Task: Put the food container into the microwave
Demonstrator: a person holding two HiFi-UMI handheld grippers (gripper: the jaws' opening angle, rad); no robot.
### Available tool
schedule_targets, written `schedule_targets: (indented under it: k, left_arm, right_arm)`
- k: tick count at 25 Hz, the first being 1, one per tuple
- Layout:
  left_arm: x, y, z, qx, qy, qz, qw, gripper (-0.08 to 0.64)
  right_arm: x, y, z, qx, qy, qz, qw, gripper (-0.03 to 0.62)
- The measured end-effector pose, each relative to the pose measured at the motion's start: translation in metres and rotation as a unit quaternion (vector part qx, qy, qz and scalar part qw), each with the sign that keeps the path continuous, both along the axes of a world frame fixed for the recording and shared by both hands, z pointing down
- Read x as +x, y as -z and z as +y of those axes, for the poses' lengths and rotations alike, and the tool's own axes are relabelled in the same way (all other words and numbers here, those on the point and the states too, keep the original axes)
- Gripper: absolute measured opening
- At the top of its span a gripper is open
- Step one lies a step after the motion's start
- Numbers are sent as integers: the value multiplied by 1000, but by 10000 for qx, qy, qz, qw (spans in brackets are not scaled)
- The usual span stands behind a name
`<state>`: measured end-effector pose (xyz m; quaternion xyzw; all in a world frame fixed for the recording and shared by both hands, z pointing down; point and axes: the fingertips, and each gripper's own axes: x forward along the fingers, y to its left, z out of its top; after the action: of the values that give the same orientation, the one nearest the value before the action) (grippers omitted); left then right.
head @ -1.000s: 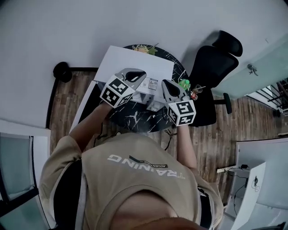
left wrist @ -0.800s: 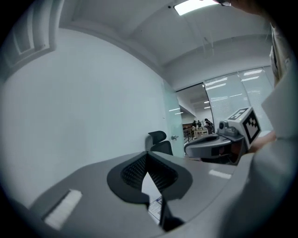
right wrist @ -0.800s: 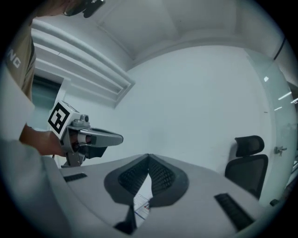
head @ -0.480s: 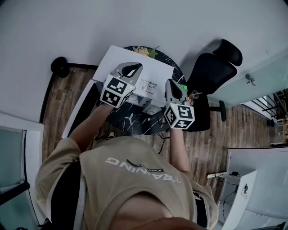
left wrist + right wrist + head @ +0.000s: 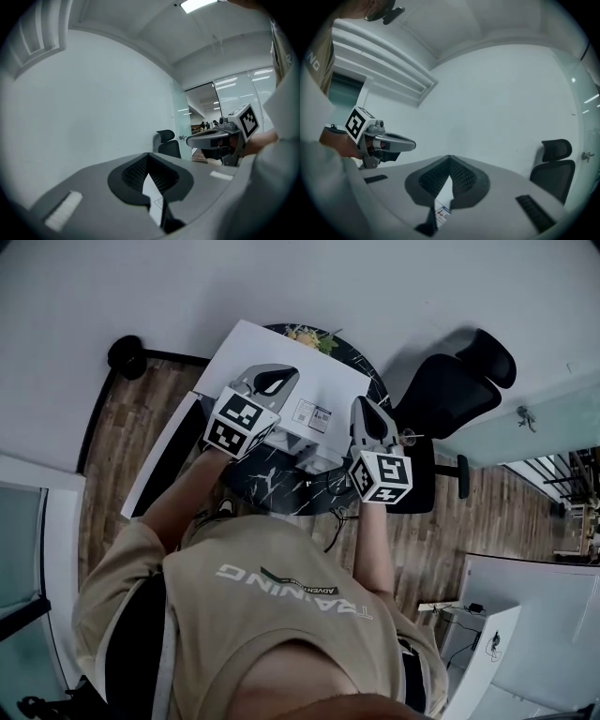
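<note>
— Head view: where's your food container [image 5: 309, 337]?
— Far rim of the bench [image 5: 272, 488], behind the microwave [image 5: 281, 357]; too small to tell which way it runs.
— And the grip?
— Your left tongs [image 5: 272, 379] and right tongs [image 5: 368, 409] are pinched together, empty, slightly farther over the microwave than a second ago.

Grippers: two, left gripper [image 5: 286, 376] and right gripper [image 5: 364, 409]. Marker cubes [image 5: 234, 423]: two, one per gripper.
Person [image 5: 281, 615]: one.
Table [image 5: 272, 486]: one, round, dark marble.
Microwave [image 5: 281, 357]: one, white, on table's far half.
Label [image 5: 312, 415]: one, on microwave top.
Plate of food [image 5: 309, 336]: one, at table's far edge.
Small items [image 5: 408, 435] at table's right edge: too small to count.
Office chair [image 5: 450, 381]: one, black, beyond table's right edge.
Round black object [image 5: 125, 352]: one, on floor past table's left edge.
</note>
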<state>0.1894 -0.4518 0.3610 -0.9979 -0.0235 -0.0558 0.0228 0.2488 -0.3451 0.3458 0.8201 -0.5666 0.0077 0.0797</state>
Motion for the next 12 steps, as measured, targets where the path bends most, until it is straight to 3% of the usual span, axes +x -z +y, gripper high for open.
schedule_targets:
  k: [12]
  left_arm:
    - [4, -17, -11, -3, 22, -39, 10000, 8]
  right_arm:
    - [8, -17, -17, -17, 207, 30, 9998, 8]
